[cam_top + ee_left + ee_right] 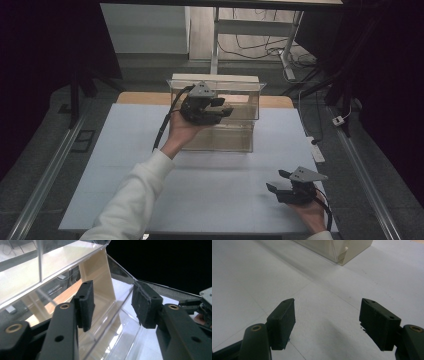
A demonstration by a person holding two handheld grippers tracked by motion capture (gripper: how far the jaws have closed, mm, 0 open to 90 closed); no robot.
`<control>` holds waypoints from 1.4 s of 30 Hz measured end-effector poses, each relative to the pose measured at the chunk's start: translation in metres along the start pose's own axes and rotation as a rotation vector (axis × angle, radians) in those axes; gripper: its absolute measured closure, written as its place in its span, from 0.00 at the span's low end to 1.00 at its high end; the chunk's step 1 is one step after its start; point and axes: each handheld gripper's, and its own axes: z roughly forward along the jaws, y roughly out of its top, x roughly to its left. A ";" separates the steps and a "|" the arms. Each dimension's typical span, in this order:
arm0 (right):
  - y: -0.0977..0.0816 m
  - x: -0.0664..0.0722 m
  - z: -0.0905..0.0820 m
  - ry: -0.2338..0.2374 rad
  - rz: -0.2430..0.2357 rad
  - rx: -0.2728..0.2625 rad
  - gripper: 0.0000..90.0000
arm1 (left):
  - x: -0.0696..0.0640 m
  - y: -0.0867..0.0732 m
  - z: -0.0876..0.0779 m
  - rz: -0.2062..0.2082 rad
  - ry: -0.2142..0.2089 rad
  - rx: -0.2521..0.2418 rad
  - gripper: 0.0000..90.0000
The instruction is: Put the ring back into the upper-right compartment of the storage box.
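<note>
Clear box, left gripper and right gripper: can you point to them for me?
clear box [250, 102], high view, on its right end wall.
left gripper [224, 107], high view, between its fingertips.
right gripper [278, 180], high view, between its fingertips.

My table [200, 200], covered in a pale sheet, carries a clear plastic box [235, 135] at its far edge.

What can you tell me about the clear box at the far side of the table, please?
The clear box is a see-through plastic bin with a flared rim and cream panels at its back and right end. It stands upright on the pale table, toward its far edge. The left gripper hangs at its upper front with jaws apart on either side of the front wall, neither pad pressing it.
</note>
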 end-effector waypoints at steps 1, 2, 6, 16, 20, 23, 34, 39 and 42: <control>0.000 0.000 0.000 0.000 0.000 0.001 0.32 | 0.000 -0.002 -0.003 0.001 -0.005 0.002 0.56; 0.000 0.001 0.000 -0.001 0.001 0.001 0.32 | -0.001 -0.005 -0.006 0.000 -0.005 0.004 0.55; 0.000 0.000 -0.001 0.004 -0.002 0.002 0.32 | -0.001 -0.015 -0.020 -0.007 0.004 0.000 0.52; 0.000 0.000 -0.001 0.004 -0.004 0.007 0.32 | -0.004 -0.050 -0.053 -0.019 0.032 0.036 0.44; -0.001 0.000 -0.002 0.005 -0.004 0.001 0.32 | -0.006 -0.070 -0.068 -0.028 0.048 0.056 0.42; -0.001 0.000 -0.004 -0.001 -0.002 -0.005 0.32 | -0.008 -0.086 -0.081 -0.037 0.067 0.066 0.42; -0.003 -0.004 -0.011 -0.009 -0.001 -0.020 0.31 | -0.013 -0.155 -0.113 -0.084 0.104 0.137 0.41; -0.003 -0.005 -0.011 -0.008 -0.003 -0.023 0.31 | -0.013 -0.181 -0.119 -0.112 0.104 0.149 0.40; -0.004 -0.004 -0.011 -0.012 -0.012 -0.018 0.31 | -0.011 -0.196 -0.121 -0.137 0.113 0.163 0.40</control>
